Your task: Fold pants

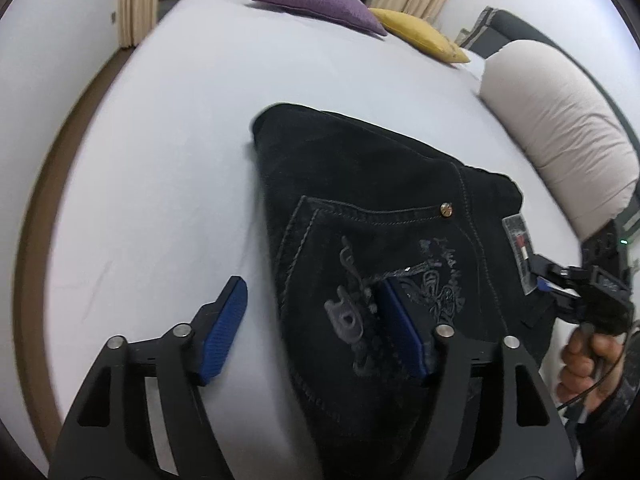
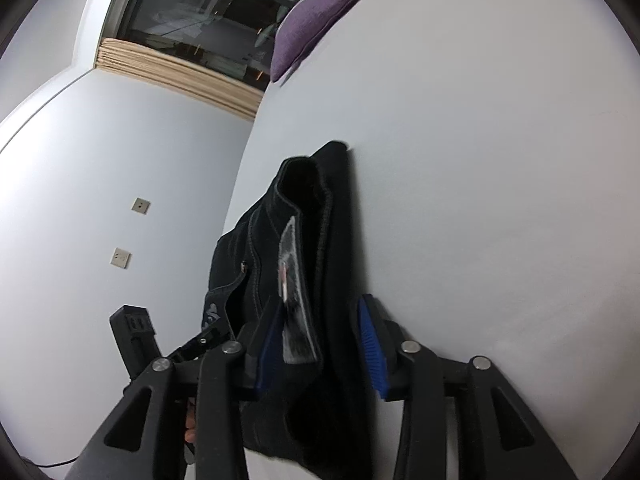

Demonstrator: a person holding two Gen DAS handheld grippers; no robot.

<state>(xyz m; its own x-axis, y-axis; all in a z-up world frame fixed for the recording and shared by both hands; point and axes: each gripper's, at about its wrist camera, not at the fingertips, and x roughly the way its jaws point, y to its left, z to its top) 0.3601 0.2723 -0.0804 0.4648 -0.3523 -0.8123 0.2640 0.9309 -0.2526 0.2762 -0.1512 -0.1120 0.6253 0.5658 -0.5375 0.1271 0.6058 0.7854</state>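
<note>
Black pants [image 1: 360, 184] lie folded on a pale bed sheet [image 1: 160, 160], an embroidered back pocket facing up. My left gripper [image 1: 310, 286] is open: its left pad [image 1: 222, 336] hangs over the sheet, its right pad [image 1: 404, 332] over the pocket, and the pants' left edge lies between them. At the right edge, my right gripper [image 1: 548, 280] sits by the waistband label [image 1: 520, 248], held by a hand [image 1: 588, 364]. In the right wrist view, my right gripper [image 2: 322, 304] is open and straddles the stacked waistband end of the pants [image 2: 320, 208] with its label [image 2: 294, 280].
A purple cushion [image 1: 316, 4], a yellow cushion [image 1: 420, 34] and a beige pillow [image 1: 560, 128] lie along the bed's far and right sides. The brown bed edge [image 1: 36, 216] curves at the left. Curtains and a dark window [image 2: 200, 20] stand beyond, with wall sockets [image 2: 120, 258].
</note>
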